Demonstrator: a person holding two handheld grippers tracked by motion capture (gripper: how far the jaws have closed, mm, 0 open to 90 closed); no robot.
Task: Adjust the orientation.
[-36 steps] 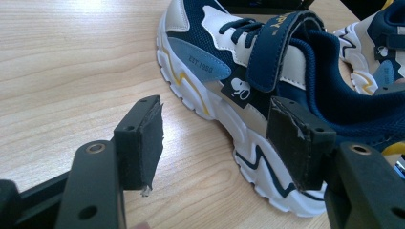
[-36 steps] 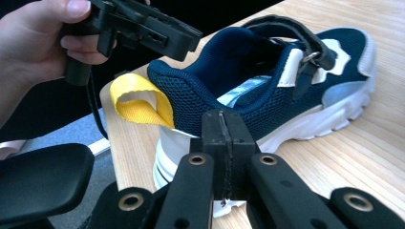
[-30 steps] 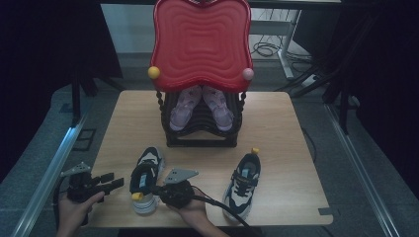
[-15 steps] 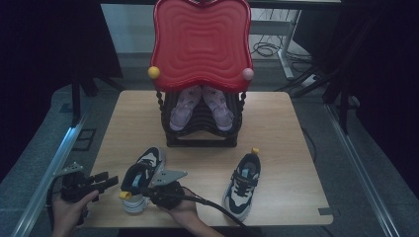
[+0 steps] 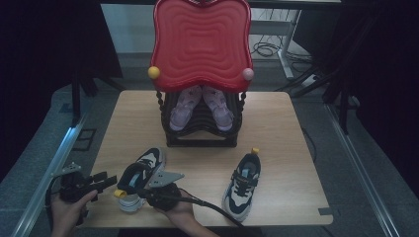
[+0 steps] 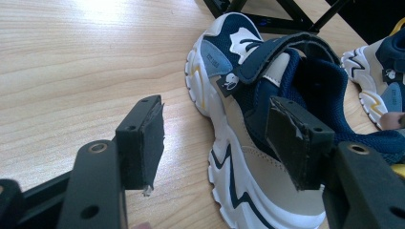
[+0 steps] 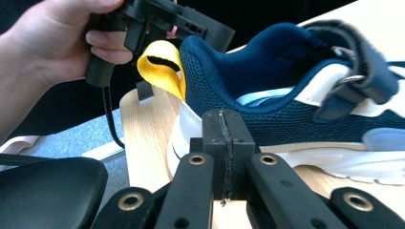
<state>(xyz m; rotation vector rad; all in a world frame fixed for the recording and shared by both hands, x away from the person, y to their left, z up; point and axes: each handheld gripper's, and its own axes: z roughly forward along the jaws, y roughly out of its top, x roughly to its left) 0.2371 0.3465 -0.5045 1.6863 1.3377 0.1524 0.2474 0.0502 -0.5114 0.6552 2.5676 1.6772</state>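
Two grippers flank the near shoe (image 5: 139, 178) in front of the rack (image 5: 201, 129): the right gripper (image 7: 223, 138), jaws clenched on nothing, braces its side while the left gripper (image 6: 217, 140), released wide, lines up beside it to grasp it.

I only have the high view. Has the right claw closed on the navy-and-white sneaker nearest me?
Observer: No. The right claw is shut on nothing. Its jaws meet just short of the side of the navy-and-white mesh sneaker.
Operator: And the left claw?
Observer: The left claw is open, jaws wide apart. That sneaker lies ahead of it, not gripped.
Operator: What is the yellow bit at the heel?
Observer: It is a yellow fabric heel loop, standing up with nothing holding it.
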